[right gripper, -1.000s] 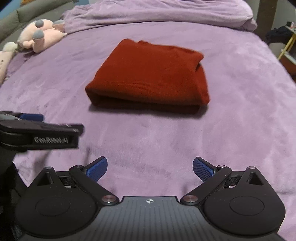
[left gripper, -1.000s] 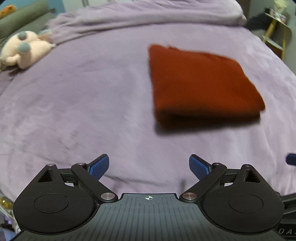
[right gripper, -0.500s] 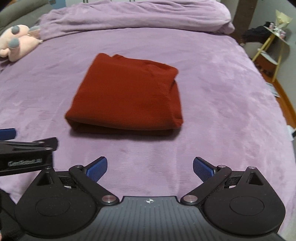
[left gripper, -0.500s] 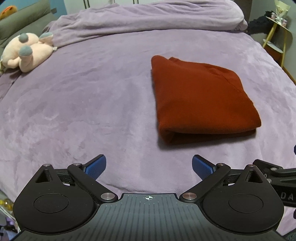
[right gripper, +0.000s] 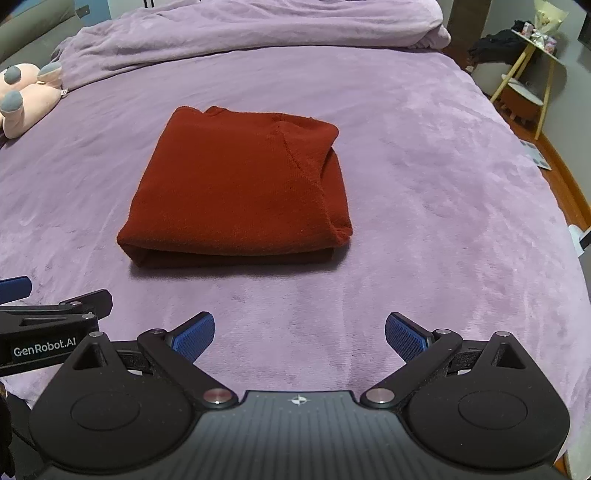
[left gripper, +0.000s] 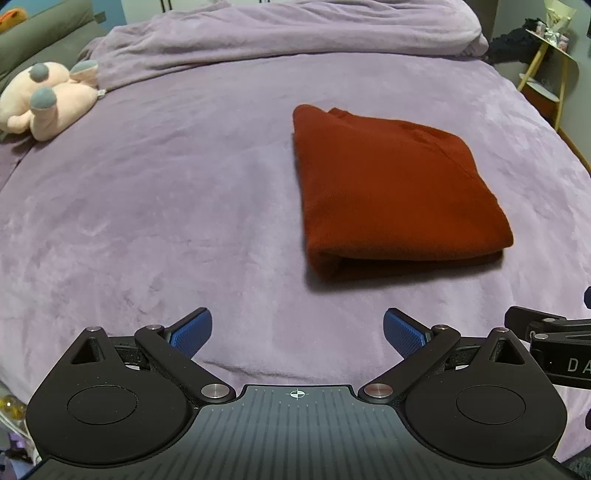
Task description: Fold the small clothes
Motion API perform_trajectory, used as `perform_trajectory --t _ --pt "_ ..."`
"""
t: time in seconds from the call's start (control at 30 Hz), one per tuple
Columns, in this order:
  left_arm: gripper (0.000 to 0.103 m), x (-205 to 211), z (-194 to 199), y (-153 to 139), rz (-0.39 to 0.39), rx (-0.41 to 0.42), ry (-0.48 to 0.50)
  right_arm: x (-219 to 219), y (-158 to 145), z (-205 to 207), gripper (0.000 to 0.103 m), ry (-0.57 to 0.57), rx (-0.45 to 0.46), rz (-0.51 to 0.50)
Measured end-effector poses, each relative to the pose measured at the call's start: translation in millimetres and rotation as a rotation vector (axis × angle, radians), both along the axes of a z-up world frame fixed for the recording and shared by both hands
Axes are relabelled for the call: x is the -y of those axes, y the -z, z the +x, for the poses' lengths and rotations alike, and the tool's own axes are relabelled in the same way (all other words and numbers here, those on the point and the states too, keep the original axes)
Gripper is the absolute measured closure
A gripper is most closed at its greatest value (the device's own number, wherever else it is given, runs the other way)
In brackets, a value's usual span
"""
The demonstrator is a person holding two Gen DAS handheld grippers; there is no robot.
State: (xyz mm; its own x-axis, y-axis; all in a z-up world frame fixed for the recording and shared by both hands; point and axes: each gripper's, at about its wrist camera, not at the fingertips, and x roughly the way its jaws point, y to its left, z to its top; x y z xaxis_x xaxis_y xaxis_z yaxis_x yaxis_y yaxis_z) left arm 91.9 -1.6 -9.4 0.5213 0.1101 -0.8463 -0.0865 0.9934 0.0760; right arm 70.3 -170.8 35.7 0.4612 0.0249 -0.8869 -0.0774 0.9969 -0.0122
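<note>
A rust-red knit garment (right gripper: 236,188) lies folded into a thick rectangle on the purple blanket (right gripper: 424,177) that covers the bed, its doubled edge facing the cameras and a seam running diagonally across its top layer. The left claw (left gripper: 297,332) hovers over the blanket just short of the garment's near left corner, its blue pads (left gripper: 192,332) spread wide and holding nothing. The right claw (right gripper: 300,334) hovers short of the garment's near edge, also spread wide and empty. Neither claw touches the garment. A pink plush toy (left gripper: 44,99) lies well beyond the garment to its far left, against the bunched purple duvet (left gripper: 288,33).
</note>
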Motion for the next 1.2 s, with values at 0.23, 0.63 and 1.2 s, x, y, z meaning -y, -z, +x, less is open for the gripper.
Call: perform_trajectory --t 0.23,0.63,1.2 --pt "0.001 2.8 -0.9 -0.9 -0.016 -0.006 0.010 0.4 -1.7 -0.2 0.004 0.005 0.000 -0.009" --pt "0.001 4.2 -1.2 -1.3 -0.026 -0.015 0.014 3.5 -3.6 -1.3 0.004 0.018 -0.003 -0.005" --pt "0.001 6.6 -0.1 -1.7 -0.034 -0.027 0.022 3.3 -5.4 -1.8 0.004 0.016 -0.008 -0.002"
